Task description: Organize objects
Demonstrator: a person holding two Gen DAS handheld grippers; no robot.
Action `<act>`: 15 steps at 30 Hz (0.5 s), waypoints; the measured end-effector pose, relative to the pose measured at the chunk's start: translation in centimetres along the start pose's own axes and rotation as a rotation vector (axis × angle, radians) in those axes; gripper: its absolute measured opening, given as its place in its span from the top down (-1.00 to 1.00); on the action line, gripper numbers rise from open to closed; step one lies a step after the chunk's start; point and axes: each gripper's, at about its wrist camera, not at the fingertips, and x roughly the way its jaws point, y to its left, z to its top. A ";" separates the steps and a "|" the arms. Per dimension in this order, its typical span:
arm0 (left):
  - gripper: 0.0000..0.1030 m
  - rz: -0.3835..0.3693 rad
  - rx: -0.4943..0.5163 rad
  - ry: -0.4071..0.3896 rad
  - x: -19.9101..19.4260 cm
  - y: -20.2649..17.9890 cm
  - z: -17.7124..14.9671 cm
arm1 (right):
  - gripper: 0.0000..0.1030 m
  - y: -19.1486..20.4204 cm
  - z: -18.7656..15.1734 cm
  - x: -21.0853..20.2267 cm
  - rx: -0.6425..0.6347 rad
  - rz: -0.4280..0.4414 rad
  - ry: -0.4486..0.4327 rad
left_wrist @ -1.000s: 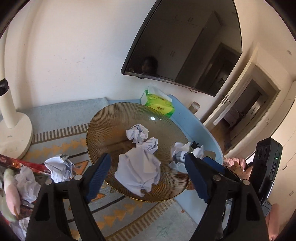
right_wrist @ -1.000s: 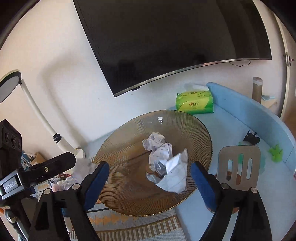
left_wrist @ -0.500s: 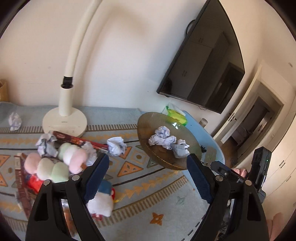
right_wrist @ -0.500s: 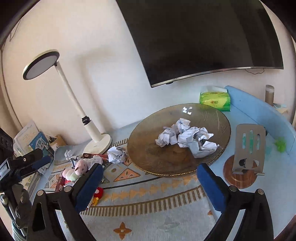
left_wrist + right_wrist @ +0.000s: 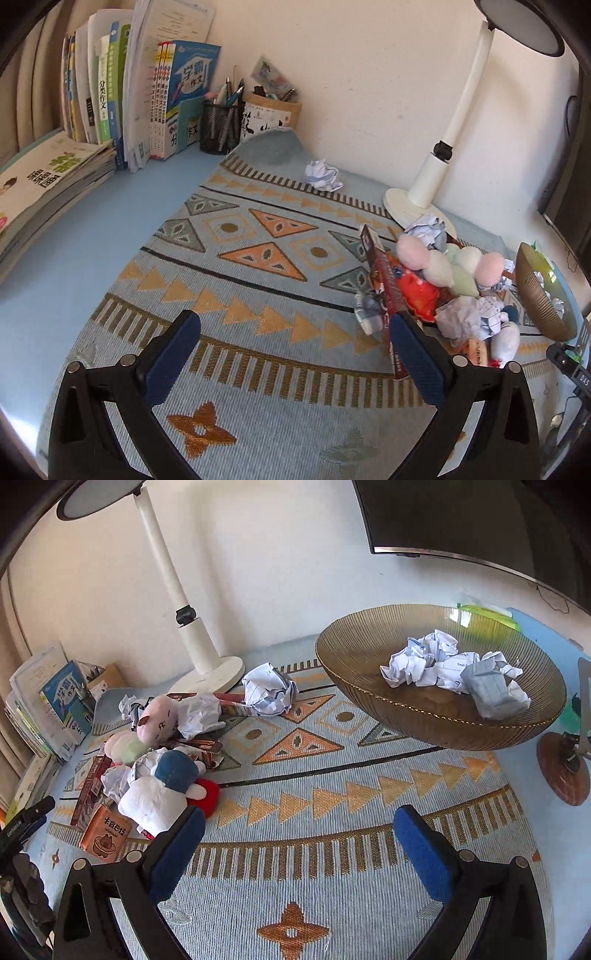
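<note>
Paper balls [image 5: 456,670] lie heaped in the ribbed amber bowl [image 5: 354,642], which sits at the mat's right edge, partly over the blue table [image 5: 546,635]. Another paper ball [image 5: 269,690] rests on the mat [image 5: 295,775] between the bowl and the lamp base [image 5: 214,675], touching a red box that pokes out of the clutter. One more ball [image 5: 323,175] lies alone by the mat's far edge, near the wall, well apart from the rest.

Left of the bowl sits a jumble: a pink plush [image 5: 157,718], a white plush with a blue cap [image 5: 162,790], more crumpled sheets [image 5: 199,714], red cartons and an orange box [image 5: 105,834] at the front of the pile. From the left wrist view the same pile shows pastel plush lumps [image 5: 443,266] and a red packet [image 5: 417,291] crowded against the bowl's side [image 5: 535,295].

The right gripper [image 5: 299,849] hovers over the mat's near edge, jaws wide apart and holding nothing. The left gripper [image 5: 295,358] hangs over the mat too, also spread wide and empty, its right finger just in front of the upright red box [image 5: 384,280].

At the table's far left corner stand books [image 5: 147,85], a mesh pen cup [image 5: 221,125] and a brown pen holder [image 5: 271,114]; a book stack [image 5: 48,181] lies flat beside them. A dark screen [image 5: 480,520] hangs on the wall above the bowl
</note>
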 end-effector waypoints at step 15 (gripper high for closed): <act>-0.98 0.006 0.007 0.034 0.4 -0.2 -0.9 | -0.99 0.7 -0.3 1.5 -0.028 -0.101 0.058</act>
